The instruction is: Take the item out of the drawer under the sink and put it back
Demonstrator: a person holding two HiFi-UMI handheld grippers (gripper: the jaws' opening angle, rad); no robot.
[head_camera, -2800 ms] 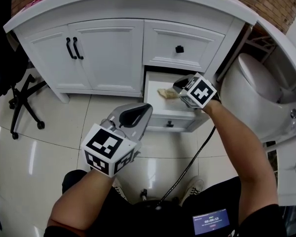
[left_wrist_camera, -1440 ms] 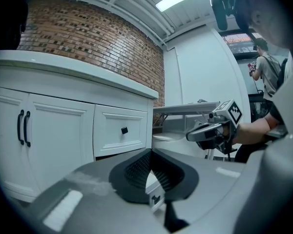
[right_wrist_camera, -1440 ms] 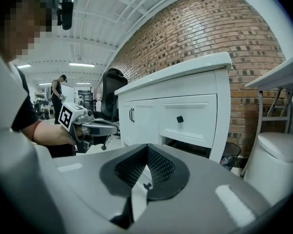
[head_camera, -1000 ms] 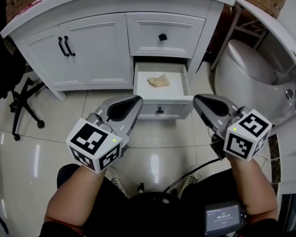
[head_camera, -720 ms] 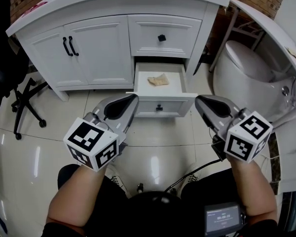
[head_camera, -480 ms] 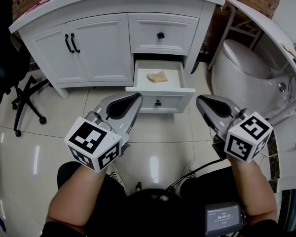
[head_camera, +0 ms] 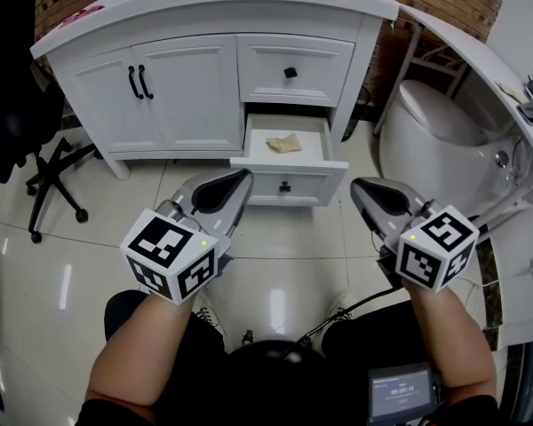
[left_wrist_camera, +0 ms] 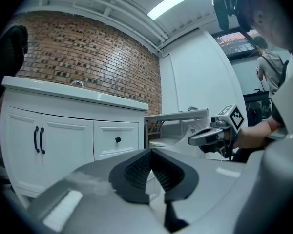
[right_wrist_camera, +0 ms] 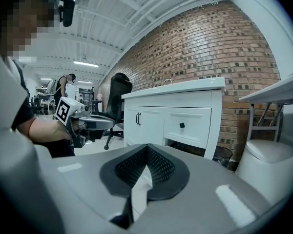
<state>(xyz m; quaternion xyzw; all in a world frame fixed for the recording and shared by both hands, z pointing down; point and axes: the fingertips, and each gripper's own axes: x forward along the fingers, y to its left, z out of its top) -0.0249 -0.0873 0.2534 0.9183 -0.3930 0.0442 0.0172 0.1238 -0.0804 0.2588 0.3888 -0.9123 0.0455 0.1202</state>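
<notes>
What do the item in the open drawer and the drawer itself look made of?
The item looks like crumpled cloth or paper: tan, matte, creased; which one is unclear. The drawer looks like white-painted wood, smooth with a slight sheen.

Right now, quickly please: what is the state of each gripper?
Left gripper: closed, jaws together, holding nothing.
Right gripper: closed, jaws together, holding nothing.

Right tool (right_wrist_camera: 146, 150) jaws together, empty; white vanity (right_wrist_camera: 156, 121) ahead.
</notes>
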